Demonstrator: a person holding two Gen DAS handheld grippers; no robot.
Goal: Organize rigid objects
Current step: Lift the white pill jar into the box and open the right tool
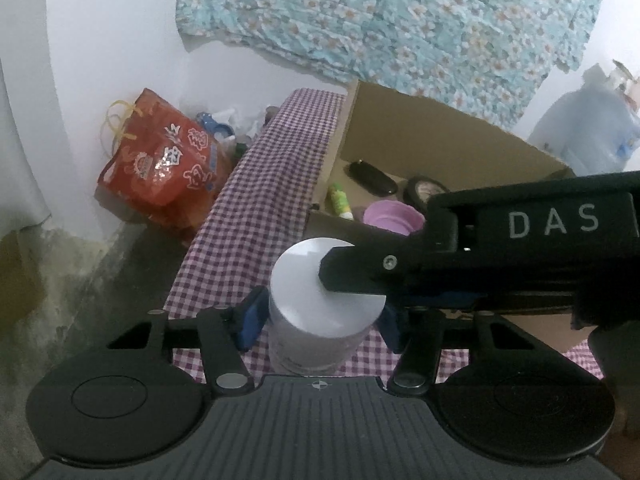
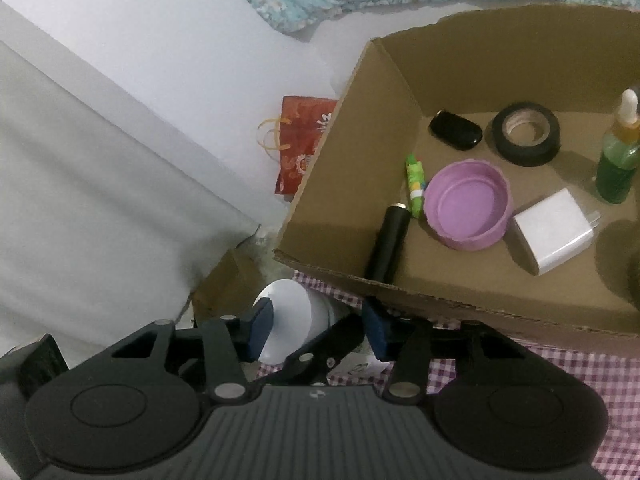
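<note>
white jar (image 1: 320, 300) stands upright on the desk (image 1: 256, 200), which is covered in purple-white check cloth, just in front of the near wall of the cardboard box (image 1: 432, 136). left gripper (image 1: 318, 322) straddles the jar body below the lid, blue pads (image 1: 250, 320) on both sides; left pad looks touching the jar, the right pad is mostly hidden behind the jar lid, so contact on that side is hard to confirm; jaws about half way in, looks like a grip on the jar. right gripper (image 2: 318, 326) comes in from the right, and in the left wrist view one of its black fingers (image 1: 352, 270) lies across the top of the jar lid. in the right wrist view the jar (image 2: 292, 320) sits between its blue pads, the left pad on the lid edge, the right pad standing apart from it with the other gripper's black linkage in between; cannot tell if it clamps. inside the box: purple lid (image 2: 466, 204) lying open side up, white charger block (image 2: 554, 230) just right of it, black tape roll (image 2: 526, 134), black oval case (image 2: 456, 130), small green tube (image 2: 416, 182), black cylinder (image 2: 390, 240) leaning on the near wall, green dropper bottle (image 2: 618, 160) upright at the right. red gift bag (image 1: 160, 156) on the floor left of the desk, floral cloth (image 1: 400, 16) behind.
</note>
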